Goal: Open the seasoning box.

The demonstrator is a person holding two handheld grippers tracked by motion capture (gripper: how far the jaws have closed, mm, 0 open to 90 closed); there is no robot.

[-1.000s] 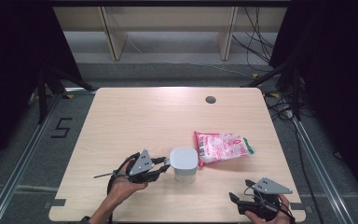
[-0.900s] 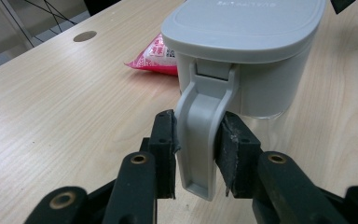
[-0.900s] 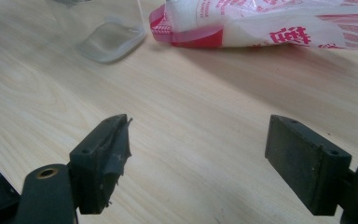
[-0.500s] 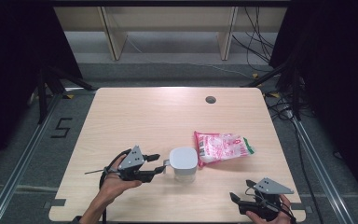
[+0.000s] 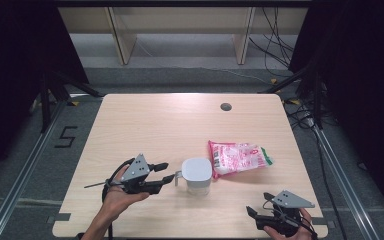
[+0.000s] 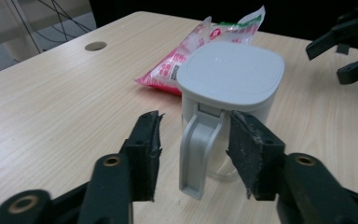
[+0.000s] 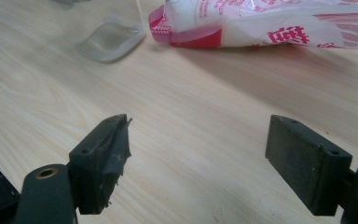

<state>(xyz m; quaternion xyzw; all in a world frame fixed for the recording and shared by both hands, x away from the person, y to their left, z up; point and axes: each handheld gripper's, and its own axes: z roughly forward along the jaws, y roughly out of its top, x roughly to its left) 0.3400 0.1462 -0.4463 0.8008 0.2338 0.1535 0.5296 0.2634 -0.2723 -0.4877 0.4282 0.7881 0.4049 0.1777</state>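
Left gripper [image 5: 164, 172]: showing black body, grey three-cornered top plate, thin cable trailing behind. Jaws carrying brass-coloured pivot rivets, worn black pads [image 6: 244, 156] fraying at edges. Right gripper [image 5: 252, 214]: matching black body, grey plate, screw holes dotting pads [image 7: 307, 161].

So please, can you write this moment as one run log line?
left tongs: open astride handle of white lidded plastic jug | right tongs: open, idle | pink snack bag: beside jug

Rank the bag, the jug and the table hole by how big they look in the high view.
1. bag
2. jug
3. table hole, though it lies farther from the camera.
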